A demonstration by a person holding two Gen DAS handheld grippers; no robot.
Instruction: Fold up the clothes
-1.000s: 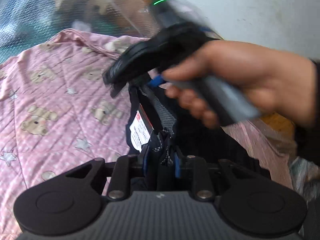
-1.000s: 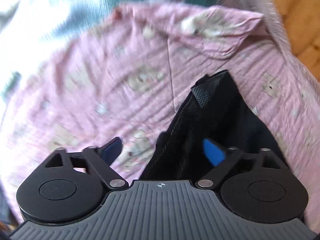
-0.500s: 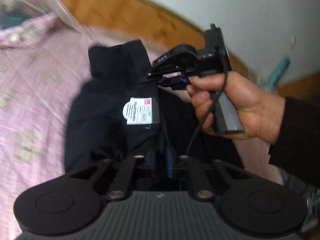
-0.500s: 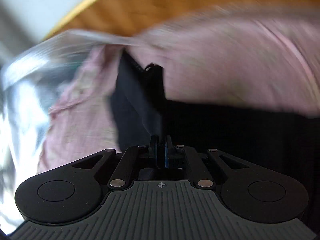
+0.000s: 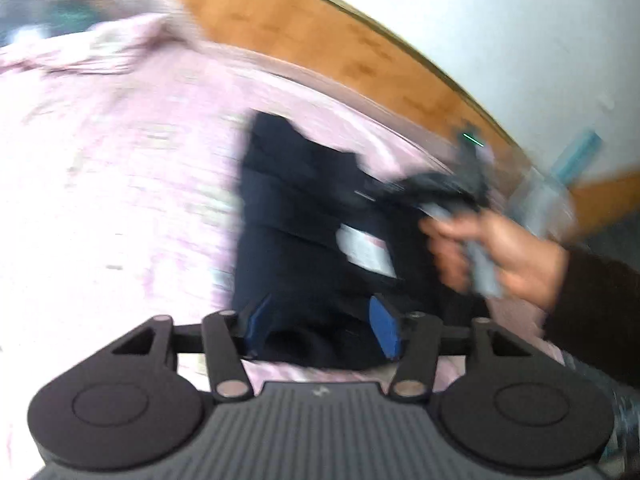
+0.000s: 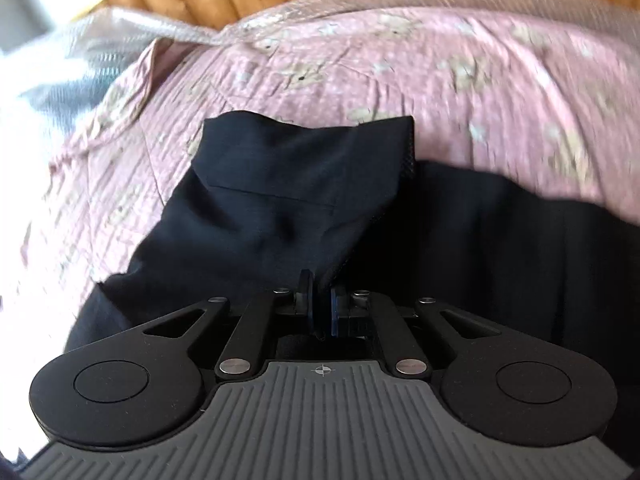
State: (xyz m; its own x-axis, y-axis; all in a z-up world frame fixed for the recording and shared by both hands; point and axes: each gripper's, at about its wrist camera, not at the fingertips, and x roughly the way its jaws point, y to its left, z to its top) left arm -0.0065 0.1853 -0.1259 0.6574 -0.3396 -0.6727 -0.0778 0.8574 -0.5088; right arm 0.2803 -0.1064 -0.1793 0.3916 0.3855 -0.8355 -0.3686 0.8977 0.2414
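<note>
Left wrist view, blurred. The left gripper (image 5: 320,326) has just been opening; its blue pads (image 5: 385,332) stand apart, with the near edge of a dark garment (image 5: 304,216) between them, unpinched. The garment, bearing a white label (image 5: 366,250), lies on a pink bedspread (image 5: 120,168); a hand (image 5: 500,252) holds the right gripper (image 5: 436,188) over its far side.

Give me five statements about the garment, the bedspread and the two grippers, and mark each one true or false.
1. The right gripper is shut on the dark garment. True.
2. The left gripper is clamped tight on the garment. False: its fingers stand apart, just opened, with cloth between them.
3. The garment lies on a pink bear-print bedspread. True.
4. A white label shows on the garment. True.
5. The garment is bright red. False: it is black or dark navy.
</note>
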